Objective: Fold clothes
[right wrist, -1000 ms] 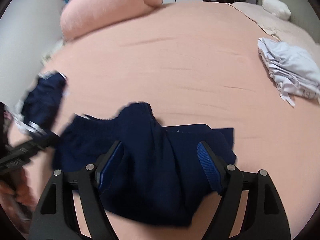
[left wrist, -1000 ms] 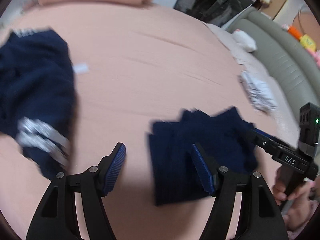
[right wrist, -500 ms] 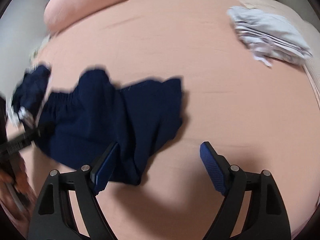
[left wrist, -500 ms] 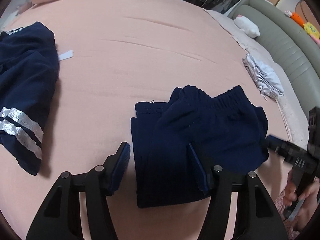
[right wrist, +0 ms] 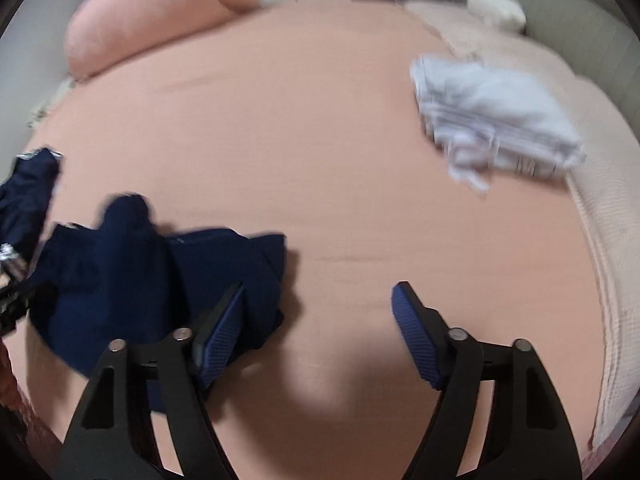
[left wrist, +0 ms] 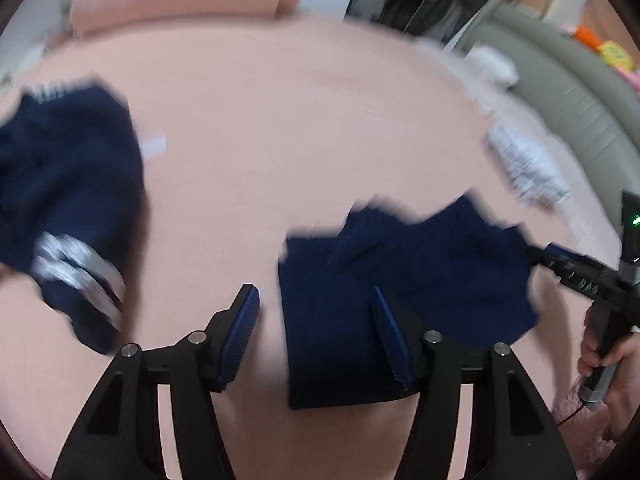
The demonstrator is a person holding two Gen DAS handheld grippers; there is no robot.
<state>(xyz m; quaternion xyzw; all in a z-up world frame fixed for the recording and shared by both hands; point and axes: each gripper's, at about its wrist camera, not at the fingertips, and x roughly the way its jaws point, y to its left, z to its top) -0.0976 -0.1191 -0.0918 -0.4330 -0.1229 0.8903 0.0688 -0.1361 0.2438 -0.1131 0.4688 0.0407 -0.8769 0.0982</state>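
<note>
Folded navy shorts (left wrist: 400,276) lie on the pink bed; they also show in the right wrist view (right wrist: 152,280). My left gripper (left wrist: 316,324) is open and empty, its right finger over the shorts' near left part. My right gripper (right wrist: 316,320) is open and empty, its left finger over the shorts' right edge; it also shows in the left wrist view (left wrist: 580,276) at the shorts' right side. A second navy garment with silver stripes (left wrist: 68,200) lies to the left, apart from both grippers.
A crumpled white garment (right wrist: 492,128) lies at the bed's right side. A pink pillow (right wrist: 160,20) is at the far end. A grey sofa (left wrist: 560,92) stands beyond the bed's right edge. Both views are motion-blurred.
Both grippers stay open. The left wrist view has pulled back and tilted up. The right gripper has swung back a little toward the shorts.
</note>
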